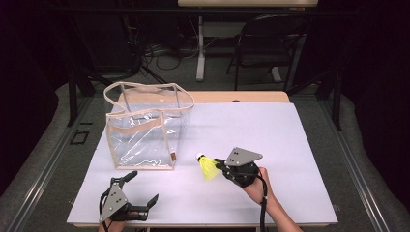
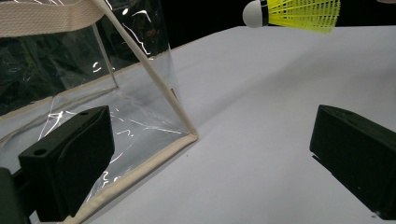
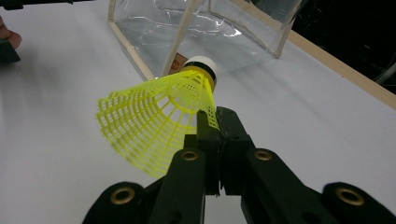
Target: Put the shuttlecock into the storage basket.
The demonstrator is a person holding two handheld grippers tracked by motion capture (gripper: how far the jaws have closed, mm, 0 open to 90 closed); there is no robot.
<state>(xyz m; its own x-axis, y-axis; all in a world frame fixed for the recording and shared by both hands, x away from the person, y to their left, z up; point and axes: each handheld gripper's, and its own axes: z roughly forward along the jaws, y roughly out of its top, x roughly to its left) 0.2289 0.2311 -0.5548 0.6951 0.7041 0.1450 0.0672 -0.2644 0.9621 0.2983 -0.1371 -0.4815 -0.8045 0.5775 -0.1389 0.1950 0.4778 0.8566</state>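
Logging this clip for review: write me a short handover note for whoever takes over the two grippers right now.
Right gripper: shut on the rim of the yellow shuttlecock's skirt, held above the table, cork toward the clear tote bag.
Left gripper: open, empty, low near the table's front left edge, facing the bag's corner.
Done: shuttlecock picked up.
Left, probably: carry it over the bag's open top and release it inside.

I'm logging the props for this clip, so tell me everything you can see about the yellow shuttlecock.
The shuttlecock has a neon-yellow, plastic-looking mesh skirt, a white rounded tip and a dark band behind it. The right tool is shut on the skirt's edge and holds it above the white table, roughly level, tip toward the clear bag. It doesn't touch the bag.
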